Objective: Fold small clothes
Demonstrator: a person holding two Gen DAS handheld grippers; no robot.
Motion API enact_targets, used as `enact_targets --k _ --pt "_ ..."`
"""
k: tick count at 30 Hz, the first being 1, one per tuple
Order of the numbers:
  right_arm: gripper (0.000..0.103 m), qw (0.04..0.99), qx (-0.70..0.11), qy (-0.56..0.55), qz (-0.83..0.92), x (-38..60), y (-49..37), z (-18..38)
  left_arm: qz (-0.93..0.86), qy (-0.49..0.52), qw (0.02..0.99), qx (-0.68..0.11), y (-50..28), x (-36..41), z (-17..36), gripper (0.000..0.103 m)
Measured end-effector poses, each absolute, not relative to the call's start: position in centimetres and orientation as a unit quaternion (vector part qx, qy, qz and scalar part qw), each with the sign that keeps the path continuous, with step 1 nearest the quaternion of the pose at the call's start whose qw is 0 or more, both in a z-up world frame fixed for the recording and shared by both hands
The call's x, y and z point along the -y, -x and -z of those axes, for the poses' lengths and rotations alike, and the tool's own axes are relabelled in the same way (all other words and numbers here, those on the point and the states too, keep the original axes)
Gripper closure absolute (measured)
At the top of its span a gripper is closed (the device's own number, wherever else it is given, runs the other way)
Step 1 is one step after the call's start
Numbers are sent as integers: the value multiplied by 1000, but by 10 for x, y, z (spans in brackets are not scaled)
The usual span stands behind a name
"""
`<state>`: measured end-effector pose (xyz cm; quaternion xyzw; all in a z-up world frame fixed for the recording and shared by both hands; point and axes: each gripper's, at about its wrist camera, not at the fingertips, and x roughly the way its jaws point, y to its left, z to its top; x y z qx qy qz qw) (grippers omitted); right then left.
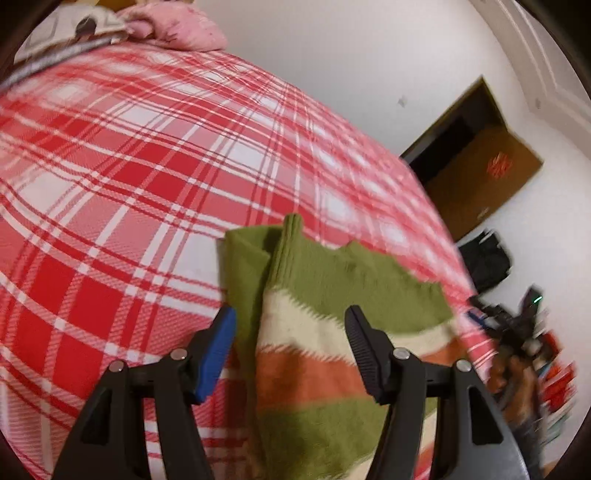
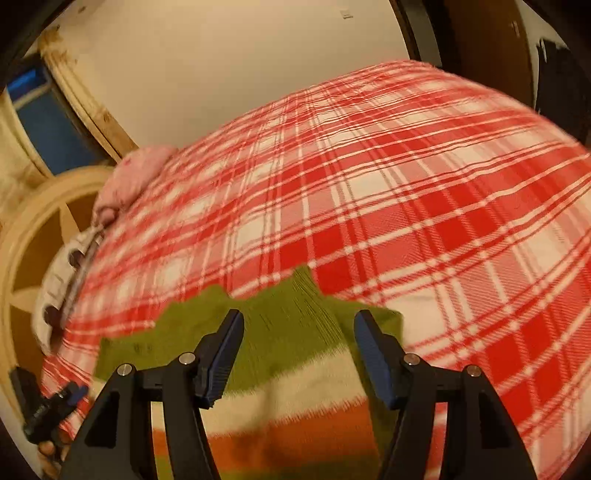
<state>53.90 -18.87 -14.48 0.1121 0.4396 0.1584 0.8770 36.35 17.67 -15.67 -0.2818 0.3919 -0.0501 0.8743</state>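
A small striped knit garment (image 1: 314, 332), green, cream and orange, lies partly folded on a bed with a red-and-white plaid blanket (image 1: 129, 166). My left gripper (image 1: 290, 317) is open just above the garment, with its jaws either side of a folded green ribbed edge. My right gripper (image 2: 299, 321) is open over the green top part of the same garment (image 2: 288, 332). The right gripper also shows at the right edge of the left wrist view (image 1: 517, 325). The left gripper shows at the lower left of the right wrist view (image 2: 51, 406). Both views are motion-blurred.
A pink cloth (image 1: 177, 26) and a patterned pillow (image 1: 74, 26) lie at the head of the bed (image 2: 332, 166). A cardboard box (image 1: 476, 166) and dark items (image 1: 487, 258) sit on the white floor beside the bed. A wooden frame (image 2: 37, 221) stands past the bed's end.
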Motion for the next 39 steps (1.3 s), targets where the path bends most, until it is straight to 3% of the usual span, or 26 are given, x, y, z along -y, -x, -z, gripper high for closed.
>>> enact_targets --k 4,7,11,15,16,18,21,28,31,37,39 --pt "40 868 -452 -74 -191 179 -523 146 5 191 894 -405 -375 -162 159 39" --pt "40 850 -471 -54 -230 166 -503 153 14 177 889 -422 -381 -156 174 39" --pt "40 864 -482 61 -136 164 -488 178 9 177 889 -421 -370 -149 178 39" --pt "40 856 -497 -3 -140 201 -478 183 10 167 903 -397 -338 -138 162 33" --pt "42 856 -496 -9 -145 205 -476 182 4 149 907 -393 -328 -135 159 32" --pt "64 852 -496 -21 -165 208 -468 178 3 133 910 -391 -318 -130 159 32" --pt "74 854 -496 -4 -157 204 -465 178 2 121 908 -400 -312 -129 167 32" --pt "74 865 -494 26 -84 206 -454 182 2 136 900 -414 -295 -125 175 30" --pt "73 871 -483 41 -81 212 -447 184 -3 127 902 -414 -285 -124 180 24" --pt "67 889 -451 11 -85 220 -425 153 -2 120 903 -413 -275 -118 176 24" --pt "61 898 -424 15 -114 213 -406 139 -4 123 905 -407 -270 -115 174 24"
